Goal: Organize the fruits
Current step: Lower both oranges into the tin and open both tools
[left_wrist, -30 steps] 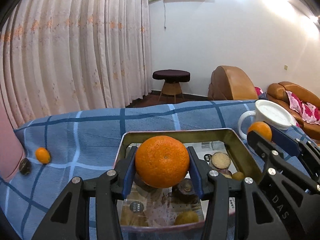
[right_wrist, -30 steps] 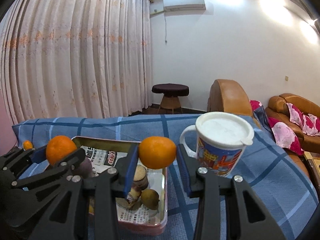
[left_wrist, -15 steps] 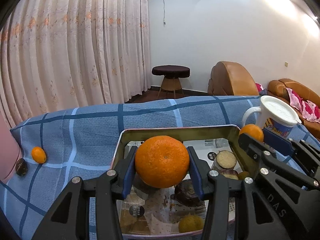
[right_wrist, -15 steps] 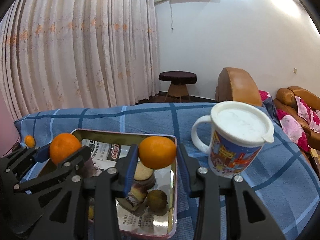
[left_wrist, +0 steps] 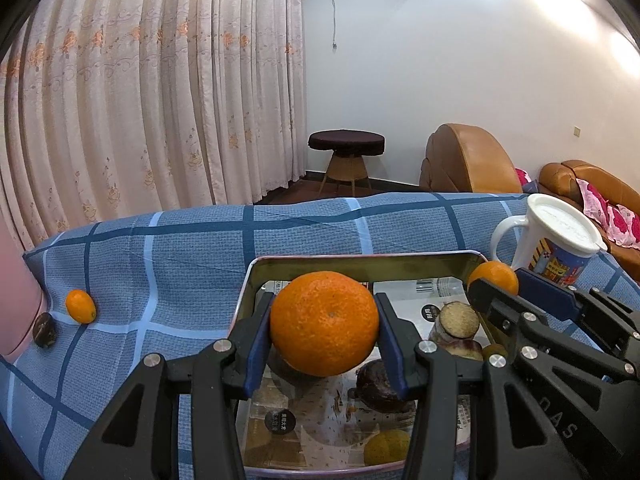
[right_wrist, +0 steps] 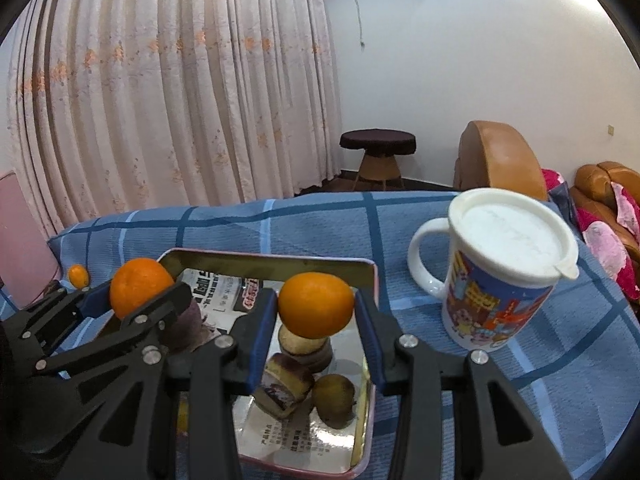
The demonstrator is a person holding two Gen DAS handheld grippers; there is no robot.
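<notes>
A blue checked cloth (left_wrist: 192, 264) spreads under and ahead of both grippers. On it, directly below their fingers, sits a shallow metal tray (right_wrist: 264, 261) lined with printed paper. Right of the right gripper (right_wrist: 316, 312), standing on the cloth just beside the tray's right rim, is a lidded white mug (right_wrist: 496, 280) with a cartoon print, its handle turned toward the tray.

The left gripper (left_wrist: 324, 324) is clamped on a large orange (left_wrist: 325, 323), both blue pads pressed against its sides, holding it above the tray's near half. The right gripper's jaws are opening; a smaller orange (right_wrist: 316, 305) lies between them above the tray's right side, touching the left pad, with a thin gap at the right pad.

Below the right gripper's fingers, cut brown-skinned pieces (right_wrist: 288, 380) and a small greenish-brown fruit (right_wrist: 334, 398) lie in the tray. Well to the left of the left gripper, a small kumquat (left_wrist: 80, 306) rests on the cloth, with a dark round thing (left_wrist: 44, 330) just beside it.
</notes>
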